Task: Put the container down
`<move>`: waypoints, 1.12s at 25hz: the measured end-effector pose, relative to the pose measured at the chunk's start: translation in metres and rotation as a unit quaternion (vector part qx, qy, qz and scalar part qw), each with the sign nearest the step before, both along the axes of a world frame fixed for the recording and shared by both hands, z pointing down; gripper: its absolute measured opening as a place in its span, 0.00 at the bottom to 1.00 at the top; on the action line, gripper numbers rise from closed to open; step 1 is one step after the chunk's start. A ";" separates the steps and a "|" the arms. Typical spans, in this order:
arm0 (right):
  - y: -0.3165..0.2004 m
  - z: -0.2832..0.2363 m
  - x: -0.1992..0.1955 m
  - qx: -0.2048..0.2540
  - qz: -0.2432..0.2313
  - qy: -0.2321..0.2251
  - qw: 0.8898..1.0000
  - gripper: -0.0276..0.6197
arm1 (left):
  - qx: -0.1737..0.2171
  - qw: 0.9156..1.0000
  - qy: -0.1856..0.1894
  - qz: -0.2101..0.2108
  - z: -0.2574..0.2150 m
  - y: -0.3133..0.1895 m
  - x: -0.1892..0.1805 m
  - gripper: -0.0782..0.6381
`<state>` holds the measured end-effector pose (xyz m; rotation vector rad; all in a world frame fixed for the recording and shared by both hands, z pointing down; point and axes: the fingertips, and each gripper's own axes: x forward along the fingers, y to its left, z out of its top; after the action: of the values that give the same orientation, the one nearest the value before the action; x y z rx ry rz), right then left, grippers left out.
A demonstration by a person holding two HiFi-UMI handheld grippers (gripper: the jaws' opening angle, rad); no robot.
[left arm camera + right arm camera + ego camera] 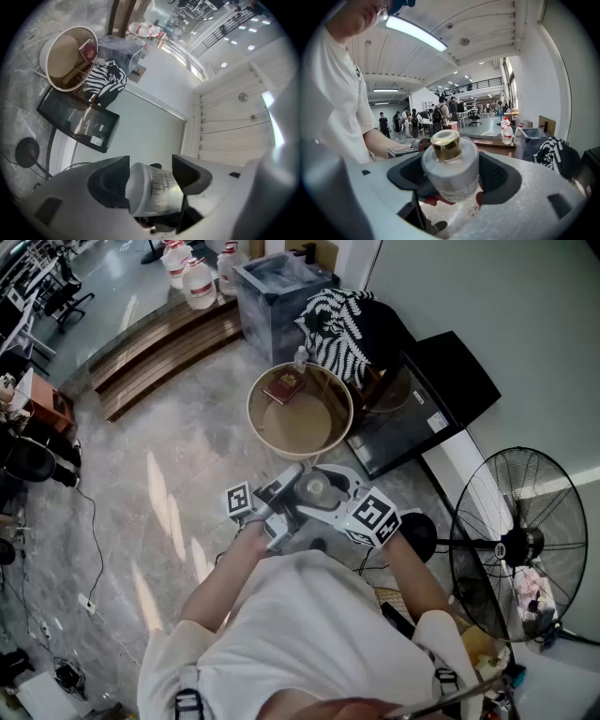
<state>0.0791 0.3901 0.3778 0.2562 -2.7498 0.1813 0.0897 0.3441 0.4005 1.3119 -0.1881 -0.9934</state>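
Observation:
The container (315, 488) is a frosted glass bottle (450, 171) with a gold neck, held in the air in front of the person's chest. My right gripper (452, 177) is shut on its body, with both dark pads against the glass. In the head view the right gripper (339, 493) comes in from the right. My left gripper (289, 487) comes in from the left. In the left gripper view the bottle's base (152, 192) lies between that gripper's (151, 172) widely spread jaws, close to the pads, with no firm grip showing.
A round beige side table (255, 423) with a red booklet (283, 387) stands just ahead on the marble floor. A black screen (412, 418) leans on the wall to the right. A standing fan (525, 545), a striped cloth (337, 329) and a grey bin (272, 296) are nearby.

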 end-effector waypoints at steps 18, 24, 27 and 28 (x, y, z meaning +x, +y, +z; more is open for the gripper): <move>-0.010 0.006 -0.016 0.000 0.022 0.015 1.000 0.58 | -0.011 1.000 -0.017 0.014 0.005 -0.011 -0.013 0.49; -0.009 0.007 -0.027 -0.001 0.039 0.011 0.999 0.58 | -0.012 0.999 -0.018 0.025 0.007 -0.009 -0.024 0.49; -0.006 0.009 -0.035 -0.001 0.046 0.008 0.999 0.58 | -0.012 0.999 -0.020 0.032 0.010 -0.007 -0.032 0.49; -0.006 0.009 -0.038 0.000 0.048 0.007 0.999 0.58 | -0.011 0.999 -0.021 0.035 0.010 -0.006 -0.034 0.49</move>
<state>0.0415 0.3844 0.3869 0.3873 -2.7259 0.2045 0.0557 0.3382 0.4102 1.3114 -0.1838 -0.9033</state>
